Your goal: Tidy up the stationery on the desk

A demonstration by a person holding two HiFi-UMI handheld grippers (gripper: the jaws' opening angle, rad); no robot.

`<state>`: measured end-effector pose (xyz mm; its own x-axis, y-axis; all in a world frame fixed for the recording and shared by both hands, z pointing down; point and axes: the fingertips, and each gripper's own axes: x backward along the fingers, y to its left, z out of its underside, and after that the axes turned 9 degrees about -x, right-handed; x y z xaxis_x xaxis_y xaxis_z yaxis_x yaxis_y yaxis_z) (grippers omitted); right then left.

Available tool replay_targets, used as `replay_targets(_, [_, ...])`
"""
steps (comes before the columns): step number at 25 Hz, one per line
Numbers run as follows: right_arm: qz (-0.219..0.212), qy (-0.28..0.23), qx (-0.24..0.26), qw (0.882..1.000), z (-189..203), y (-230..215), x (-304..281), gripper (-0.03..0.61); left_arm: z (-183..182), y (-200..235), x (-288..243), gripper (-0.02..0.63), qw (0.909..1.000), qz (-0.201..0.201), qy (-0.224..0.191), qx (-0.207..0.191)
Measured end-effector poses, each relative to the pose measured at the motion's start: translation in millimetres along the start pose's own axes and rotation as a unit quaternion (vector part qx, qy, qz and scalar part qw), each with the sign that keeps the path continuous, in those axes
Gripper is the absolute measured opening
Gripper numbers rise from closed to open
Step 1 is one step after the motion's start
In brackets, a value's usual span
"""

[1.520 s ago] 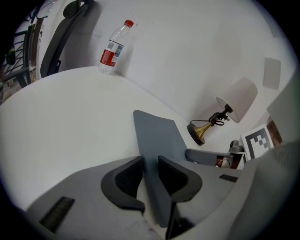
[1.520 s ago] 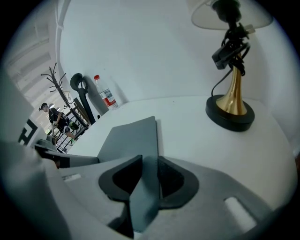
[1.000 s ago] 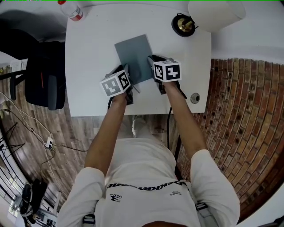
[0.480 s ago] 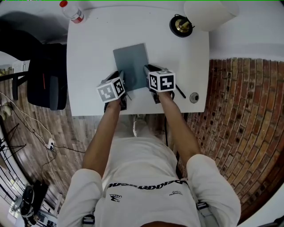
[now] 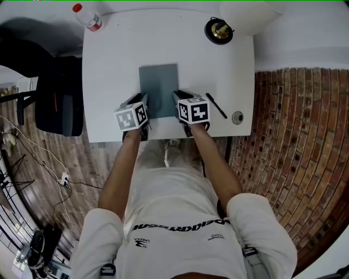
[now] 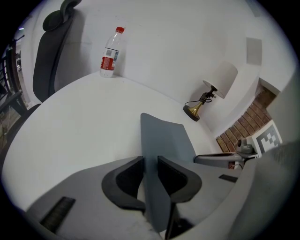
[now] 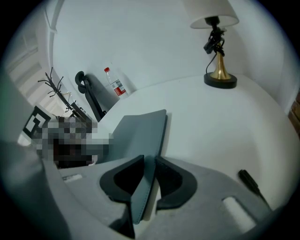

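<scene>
A grey-blue notebook (image 5: 158,89) lies on the white desk (image 5: 109,65), square to its front edge. My left gripper (image 5: 143,107) is shut on the notebook's near left corner, and the cover (image 6: 161,140) stands between its jaws. My right gripper (image 5: 176,101) is shut on the near right corner, with the cover's edge (image 7: 145,136) pinched between its jaws. A black pen (image 5: 216,105) lies on the desk just right of my right gripper, also seen as the pen (image 7: 251,183) at the lower right of the right gripper view.
A brass-footed lamp (image 5: 220,30) with a white shade stands at the desk's back right. A water bottle (image 5: 87,15) with a red cap sits at the back left corner. A black office chair (image 5: 57,92) stands left of the desk. A small round fitting (image 5: 237,117) sits near the front right corner.
Both grippers have pulled the notebook toward the desk's front edge and turned it from tilted to square. The pen, hidden under my right gripper before, now shows.
</scene>
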<state>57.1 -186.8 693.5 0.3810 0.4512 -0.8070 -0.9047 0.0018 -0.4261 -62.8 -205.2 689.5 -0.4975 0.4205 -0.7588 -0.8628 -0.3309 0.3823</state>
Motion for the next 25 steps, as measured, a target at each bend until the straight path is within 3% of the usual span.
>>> replay_targets(14, [0.007, 0.004, -0.008, 1.000, 36.2, 15.4, 9.5, 0.077, 24.8, 5.2, 21.4, 0.092, 0.9985, -0.012, 0.017, -0.051])
replay_targets(25, [0.013, -0.003, 0.011, 1.000, 40.9, 16.9, 10.1, 0.084, 29.9, 4.9, 18.8, 0.092, 0.9989, -0.004, 0.015, -0.044])
